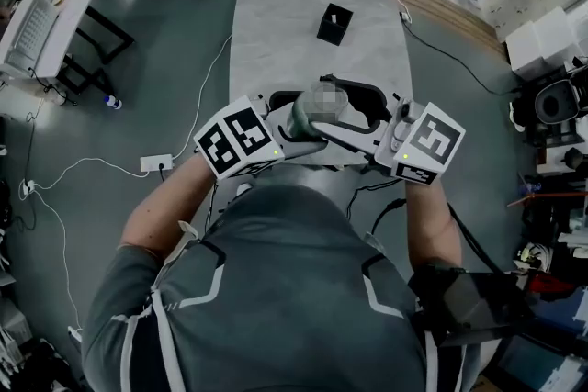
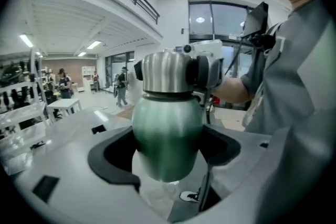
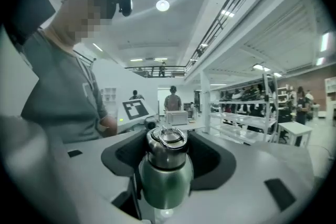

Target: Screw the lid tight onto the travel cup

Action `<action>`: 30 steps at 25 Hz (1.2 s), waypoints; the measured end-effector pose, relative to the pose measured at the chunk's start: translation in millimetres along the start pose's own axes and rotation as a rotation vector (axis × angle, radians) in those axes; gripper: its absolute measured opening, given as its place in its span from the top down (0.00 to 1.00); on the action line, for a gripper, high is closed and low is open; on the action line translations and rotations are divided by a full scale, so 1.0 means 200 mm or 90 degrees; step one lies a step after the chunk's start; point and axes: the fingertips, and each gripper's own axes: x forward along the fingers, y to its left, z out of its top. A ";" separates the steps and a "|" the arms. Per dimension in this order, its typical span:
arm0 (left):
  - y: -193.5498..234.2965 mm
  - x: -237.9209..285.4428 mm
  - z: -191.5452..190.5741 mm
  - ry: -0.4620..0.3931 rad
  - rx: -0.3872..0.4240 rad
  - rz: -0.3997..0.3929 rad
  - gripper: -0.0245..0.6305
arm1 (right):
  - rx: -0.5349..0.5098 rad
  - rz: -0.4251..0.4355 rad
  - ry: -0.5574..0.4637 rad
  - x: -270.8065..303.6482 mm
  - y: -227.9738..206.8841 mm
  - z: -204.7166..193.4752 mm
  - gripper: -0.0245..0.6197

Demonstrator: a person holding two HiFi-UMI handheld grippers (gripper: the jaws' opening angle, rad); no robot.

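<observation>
Showing the travel cup held upright in the air in front of my chest, at the centre of the head view, over the near end of the grey table. Its steel lid sat on the neck. Whether the thread was fully home could not be told.

My left gripper was clamped on the green body, with a black pad against each flank. I judged this was to stop the body spinning when the lid is twisted.

My right gripper came in from the right of the head view at lid height. Its jaws stood apart, one on each side of the lid, with a dark gap between pad and steel, so I judged it placed for the twist but not yet gripping.

Holding the cup off the table probably let the two grippers meet it from opposite sides without hindrance. A small black box stood well apart, in the upper middle of the head view, and played no part.
</observation>
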 end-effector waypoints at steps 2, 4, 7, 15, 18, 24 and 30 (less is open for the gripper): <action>0.07 0.03 -0.05 0.024 -0.019 0.074 0.40 | 0.042 -0.106 -0.008 0.01 -0.08 -0.06 0.54; 0.11 0.07 -0.10 0.049 -0.028 0.124 0.40 | 0.074 -0.192 -0.013 0.01 -0.12 -0.11 0.54; 0.07 0.08 -0.10 0.030 -0.037 0.084 0.40 | 0.081 -0.194 -0.012 0.00 -0.10 -0.13 0.54; -0.18 -0.09 0.09 -0.048 0.017 -0.209 0.40 | 0.022 0.184 -0.050 -0.05 0.16 0.08 0.49; -0.25 -0.10 0.11 -0.041 0.038 -0.255 0.40 | 0.008 0.220 -0.062 -0.04 0.20 0.13 0.50; -0.07 -0.06 0.07 -0.012 -0.005 -0.096 0.40 | 0.009 0.042 -0.056 0.01 0.05 0.08 0.54; 0.05 0.01 -0.03 0.039 -0.040 0.038 0.40 | 0.035 -0.170 -0.052 0.03 -0.08 -0.04 0.54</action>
